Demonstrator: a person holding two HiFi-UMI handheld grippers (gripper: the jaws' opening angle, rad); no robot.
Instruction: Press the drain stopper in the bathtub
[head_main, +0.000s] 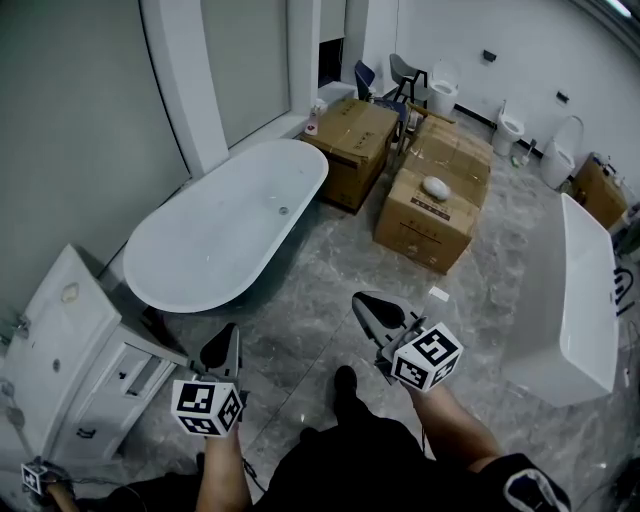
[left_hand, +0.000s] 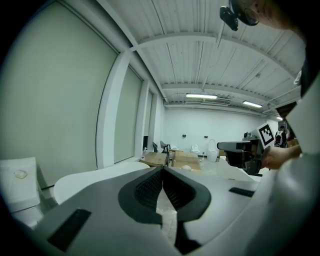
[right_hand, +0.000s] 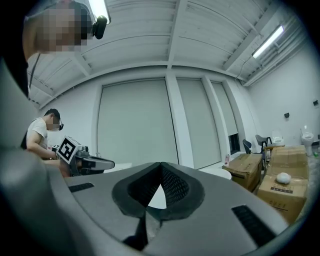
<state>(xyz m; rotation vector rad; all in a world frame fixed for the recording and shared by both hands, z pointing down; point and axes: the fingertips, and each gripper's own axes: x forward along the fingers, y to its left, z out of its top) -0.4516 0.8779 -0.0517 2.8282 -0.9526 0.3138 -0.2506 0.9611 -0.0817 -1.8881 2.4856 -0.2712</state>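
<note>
Far left, a white cabinet (head_main: 62, 330) stands against the wall, close to the near end of the bathtub (head_main: 190, 255). My left gripper (head_main: 226, 345) hangs over the grey floor (head_main: 300, 300) just short of that end. Its own view shows the jaws pressed together at the tips with nothing between them, so it is clenched and empty.

Moving right, the tub runs away from me on a diagonal, oval and white. It looks empty, though I can't tell whether there's any water in it. There's the target: the stopper (head_main: 283, 211), a small dark disc on the tub bottom toward the far end, well apart from both grippers. It is too small from here to say whether it sits up or down.

Beyond the far end of the tub are cardboard boxes (head_main: 425, 205), none of them in my way.

Then my right gripper (head_main: 372, 310), over the floor at about the same height as the left. Its jaws also meet at the tips and grip nothing. Far right, a second tub (head_main: 585, 300) plays no part in this.

So where am I? By my reckoning, right at the start. Nothing has touched the stopper and neither gripper is over the tub. I have yet to approach, reach down into the basin and make the press.
</note>
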